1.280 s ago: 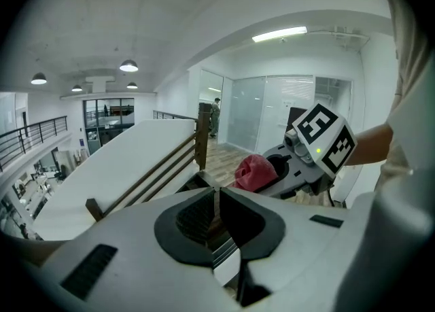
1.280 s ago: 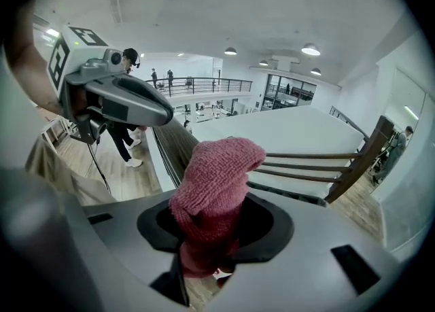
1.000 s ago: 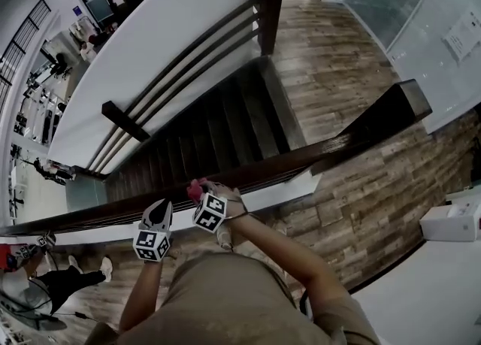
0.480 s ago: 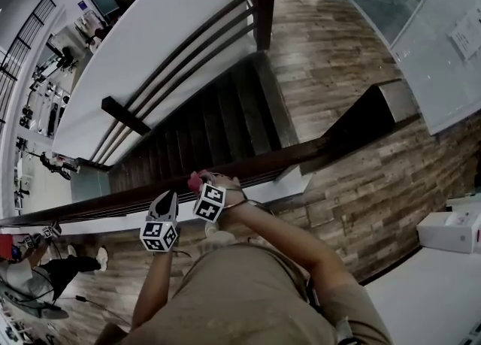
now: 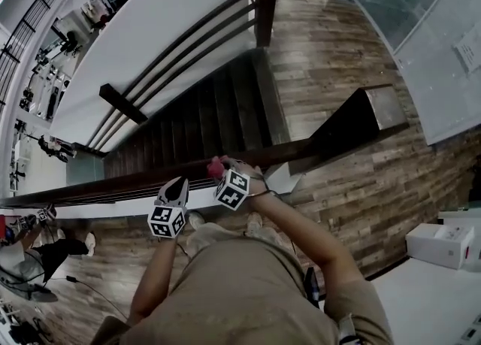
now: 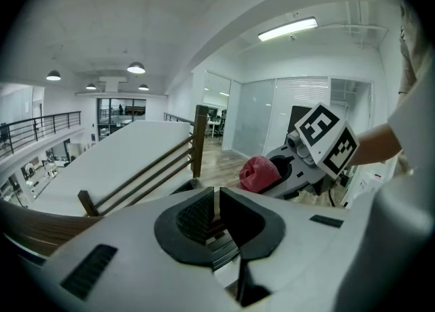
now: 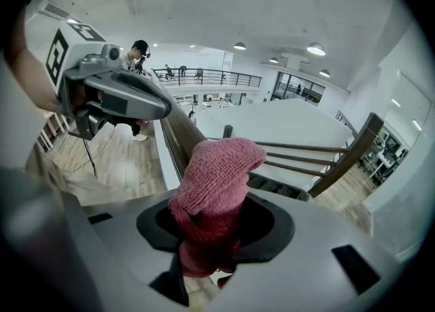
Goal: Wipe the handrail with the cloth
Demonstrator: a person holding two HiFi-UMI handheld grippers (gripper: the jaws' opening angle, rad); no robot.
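Observation:
A dark wooden handrail (image 5: 301, 149) runs from the lower left to a thick end post (image 5: 359, 118) on the right, above a stairwell. My right gripper (image 5: 219, 170) is shut on a bunched pink cloth (image 5: 216, 166) and presses it on the rail's top. In the right gripper view the cloth (image 7: 214, 192) bulges up out of the jaws, with the handrail (image 7: 178, 134) running away behind it. My left gripper (image 5: 179, 185) hovers just left of the right one, over the rail, shut and holding nothing. In the left gripper view its jaws (image 6: 216, 209) meet, and the cloth (image 6: 258, 173) shows to the right.
Dark stairs (image 5: 218, 122) drop away beyond the rail, flanked by a white wall with slanted rails (image 5: 173, 43). A white box (image 5: 440, 244) sits at the lower right. A person (image 5: 45, 249) stands on the floor at the lower left. Glass panels (image 5: 421, 5) line the far right.
Both grippers have slid to the right along the handrail, towards the end post, the right one carrying the cloth with it. Neither gripper's jaws changed.

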